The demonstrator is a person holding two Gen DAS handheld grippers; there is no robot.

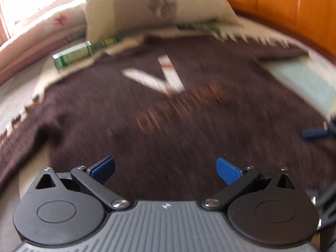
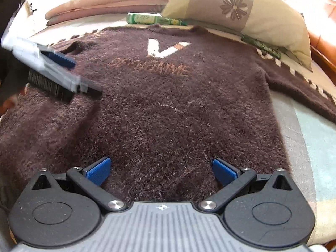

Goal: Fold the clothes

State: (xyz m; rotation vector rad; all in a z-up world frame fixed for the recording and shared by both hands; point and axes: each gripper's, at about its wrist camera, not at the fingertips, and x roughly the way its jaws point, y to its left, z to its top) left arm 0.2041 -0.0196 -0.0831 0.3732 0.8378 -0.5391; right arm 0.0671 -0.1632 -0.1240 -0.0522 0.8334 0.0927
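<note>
A dark brown fuzzy sweater [image 1: 168, 126] lies spread flat on the bed, front side up, with a white V [image 2: 166, 47] and orange lettering on its chest. Its sleeves stretch out to both sides; one with white checks [image 2: 304, 84] reaches right. My left gripper [image 1: 165, 163] hovers open over the sweater's lower body, nothing between its blue pads. My right gripper [image 2: 161, 163] is likewise open above the hem area, holding nothing. The left gripper's blue finger [image 2: 61, 59] shows at the upper left of the right wrist view, over the sweater's left shoulder. The left wrist view is motion-blurred.
A floral pillow [image 2: 241, 8] and a green bottle [image 2: 145, 19] lie just beyond the collar. A folded pink quilt [image 2: 100, 2] sits at the back. The wooden headboard [image 1: 283, 2] runs along the right. Pale blue bedsheet [image 2: 315, 136] shows beside the sweater.
</note>
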